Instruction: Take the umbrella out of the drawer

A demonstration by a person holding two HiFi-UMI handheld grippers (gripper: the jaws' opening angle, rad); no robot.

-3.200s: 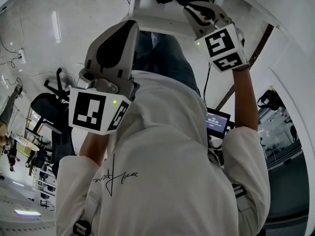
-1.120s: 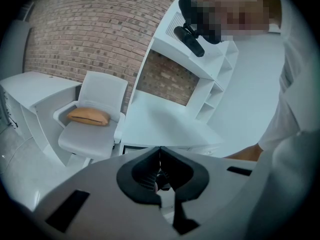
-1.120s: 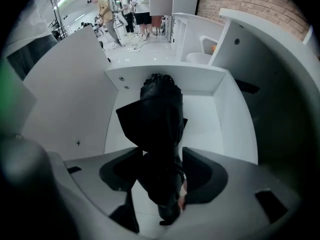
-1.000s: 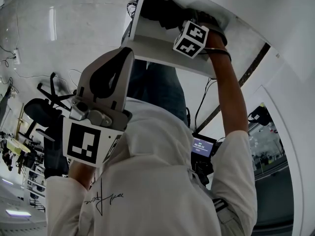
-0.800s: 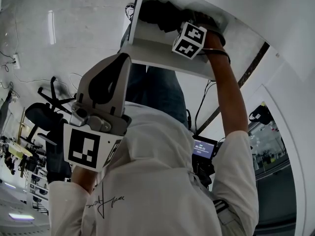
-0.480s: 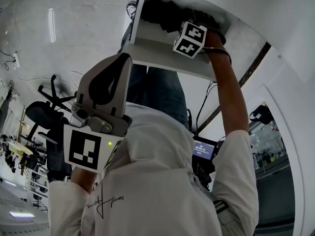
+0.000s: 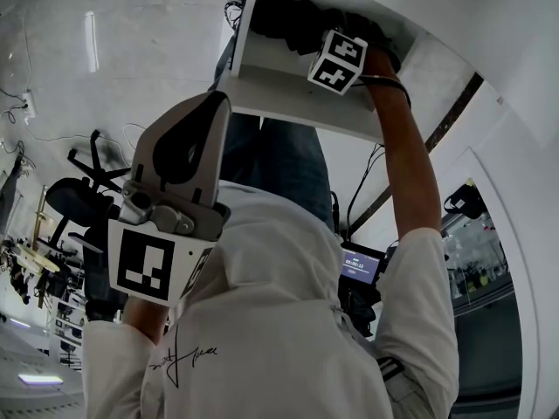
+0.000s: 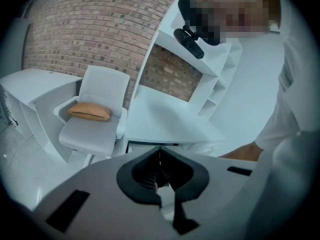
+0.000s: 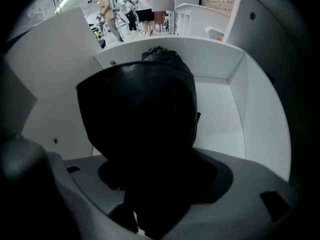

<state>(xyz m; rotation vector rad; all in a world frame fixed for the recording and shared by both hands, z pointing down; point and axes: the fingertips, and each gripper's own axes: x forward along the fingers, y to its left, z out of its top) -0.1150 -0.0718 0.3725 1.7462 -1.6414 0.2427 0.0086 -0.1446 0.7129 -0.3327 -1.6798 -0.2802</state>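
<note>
In the head view, your left gripper (image 7: 214, 103) hangs in the foreground at the left, well apart from the work. Your right gripper (image 7: 337, 58) points down into the open white drawer (image 7: 288, 103), with its marker cube just above the black folded umbrella (image 7: 288, 20) lying inside. In the left gripper view, that gripper's jaws are pressed together with nothing between them. They face a white table (image 8: 170, 124) and, beside it, a white chair (image 8: 97, 134) carrying a tan cushion (image 8: 90, 112) before a brick wall (image 8: 100, 29); none of this bears on the task. In the right gripper view, the umbrella's dark bundle fills the space between the jaws and stretches toward the drawer's far wall, with bare drawer floor to its right. The jaws have just been opening and now stand spread wide on either side of the bundle. No pad can be seen pressing on the fabric, so treat this gripper as released and the umbrella as resting in the drawer, not yet held. You appear to be at the end of the reach, just before the grasp. The next move probably calls for closing the jaws squarely across the bundle, not on a loose fold. Then lift it straight up so it clears the drawer's front and side walls. The soft fabric may give under the pads, so a firm grip looks wise before you raise it.
</note>
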